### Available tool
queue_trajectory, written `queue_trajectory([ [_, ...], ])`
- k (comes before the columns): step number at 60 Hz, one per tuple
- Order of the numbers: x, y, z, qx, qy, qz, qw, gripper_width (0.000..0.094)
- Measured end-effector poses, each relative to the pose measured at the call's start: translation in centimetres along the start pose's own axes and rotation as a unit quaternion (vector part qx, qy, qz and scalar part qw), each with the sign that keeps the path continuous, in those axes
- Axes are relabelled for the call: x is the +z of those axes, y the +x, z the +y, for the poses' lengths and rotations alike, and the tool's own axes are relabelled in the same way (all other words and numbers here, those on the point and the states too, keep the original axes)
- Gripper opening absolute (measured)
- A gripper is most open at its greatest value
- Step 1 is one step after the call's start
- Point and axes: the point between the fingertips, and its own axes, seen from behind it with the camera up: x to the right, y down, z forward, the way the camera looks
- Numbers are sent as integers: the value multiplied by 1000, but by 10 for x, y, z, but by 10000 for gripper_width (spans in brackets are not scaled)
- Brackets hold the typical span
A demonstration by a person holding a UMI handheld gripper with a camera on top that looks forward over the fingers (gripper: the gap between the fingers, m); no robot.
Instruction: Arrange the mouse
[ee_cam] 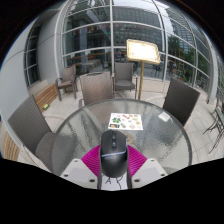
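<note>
The mouse (113, 156) sits between the gripper's (113, 172) magenta pads, long axis along the fingers, apparently clamped, short of the pad (126, 122) ahead.

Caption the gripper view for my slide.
Gripper shut on a black mouse above a round glass table, a printed sheet beyond.

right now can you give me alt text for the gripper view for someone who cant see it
A black computer mouse sits between the gripper's two pink-padded fingers, above a round glass table. Beyond the mouse a colourful printed card lies on the tabletop, empty chairs ring the table, and a signboard stands before a glass-walled building.
</note>
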Motion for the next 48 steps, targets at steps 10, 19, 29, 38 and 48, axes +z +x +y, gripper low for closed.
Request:
queue_trajectory([
  [10, 48, -18, 106, 13, -86, 18, 996, 337],
  [19, 78, -11, 177, 12, -130, 45, 990, 338],
  [29, 91, -9, 197, 28, -125, 49, 991, 338],
  [38, 92, -9, 200, 26, -119, 44, 992, 446],
  [48, 74, -6, 185, 39, -128, 36, 990, 798],
])
